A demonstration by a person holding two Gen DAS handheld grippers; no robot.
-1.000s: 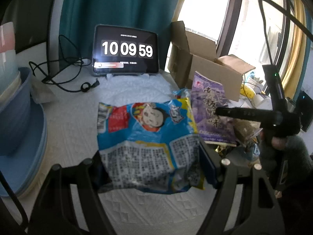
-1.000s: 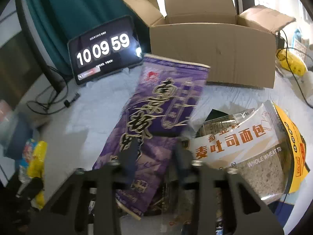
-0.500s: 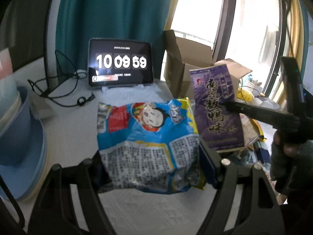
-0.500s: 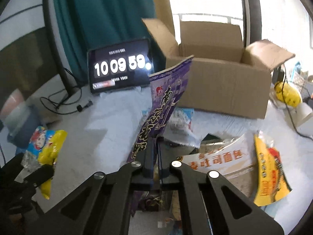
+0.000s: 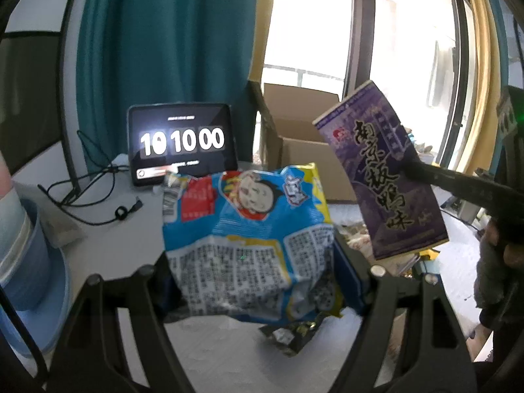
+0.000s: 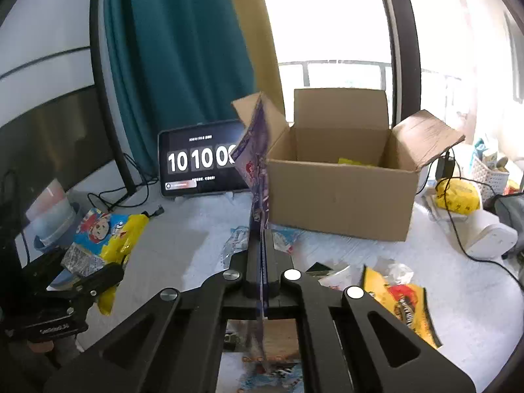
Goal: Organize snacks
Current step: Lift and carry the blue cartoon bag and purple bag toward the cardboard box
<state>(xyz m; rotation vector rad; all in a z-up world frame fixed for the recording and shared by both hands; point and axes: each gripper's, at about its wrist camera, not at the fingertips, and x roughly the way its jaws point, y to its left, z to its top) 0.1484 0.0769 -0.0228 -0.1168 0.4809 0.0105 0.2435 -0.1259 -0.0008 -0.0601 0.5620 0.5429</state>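
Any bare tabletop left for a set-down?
Yes: the white cloth between the tablet clock, the cardboard box and the blue-yellow snack bag. Crowded in front of the box: yellow packet and other wrappers.

One cardboard box (image 6: 340,203), one tablet clock (image 6: 199,160), two held snack packets.

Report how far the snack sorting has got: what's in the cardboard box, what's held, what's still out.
Done: something yellow already lies in the open cardboard box.
In hand: the left gripper holds a blue cartoon snack bag; the right gripper is shut on a flat purple packet, both lifted clear.
Left: a yellow snack bag and other wrappers remain on the white table.
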